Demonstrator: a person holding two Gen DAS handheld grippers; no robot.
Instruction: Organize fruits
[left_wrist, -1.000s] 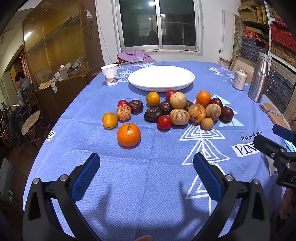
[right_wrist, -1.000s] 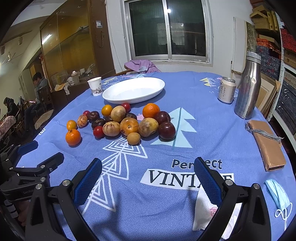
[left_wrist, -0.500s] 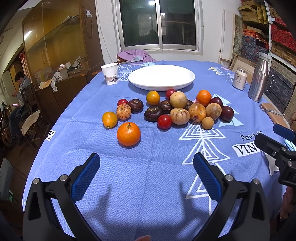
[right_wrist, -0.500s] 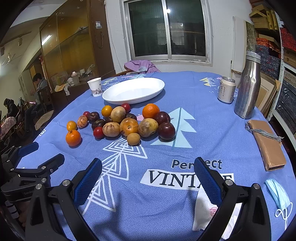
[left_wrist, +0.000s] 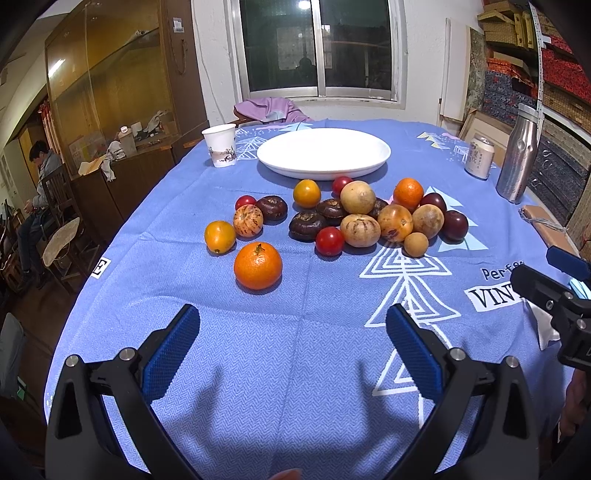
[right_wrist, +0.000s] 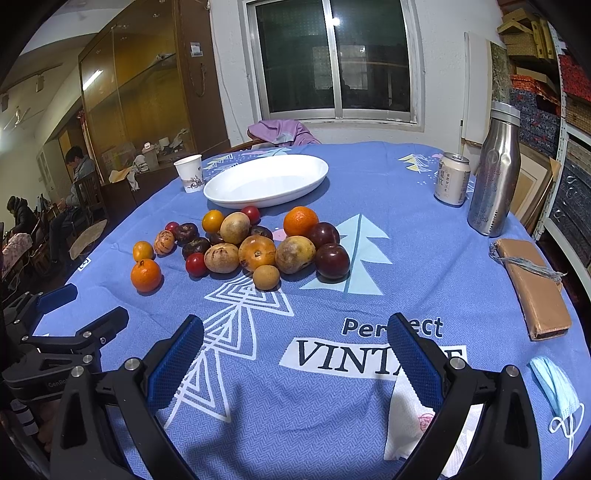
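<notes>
At twelve o'clock I see a dark window (left_wrist: 319, 48) in a white wall; glass-fronted wooden cabinet (left_wrist: 110, 92) at ten, stacked shelves (right_wrist: 554, 74) at two.

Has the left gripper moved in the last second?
No. The left gripper sits just as it did against the near orange and white plate; nothing in its view has shifted.

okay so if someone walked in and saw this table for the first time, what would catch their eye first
Probably the heap of fruit in the middle of the blue tablecloth, with one tangerine sitting apart at its near left edge. Just behind the pile lies an empty white plate. Both the left gripper and the right gripper hang open over the near cloth, holding nothing.
</notes>
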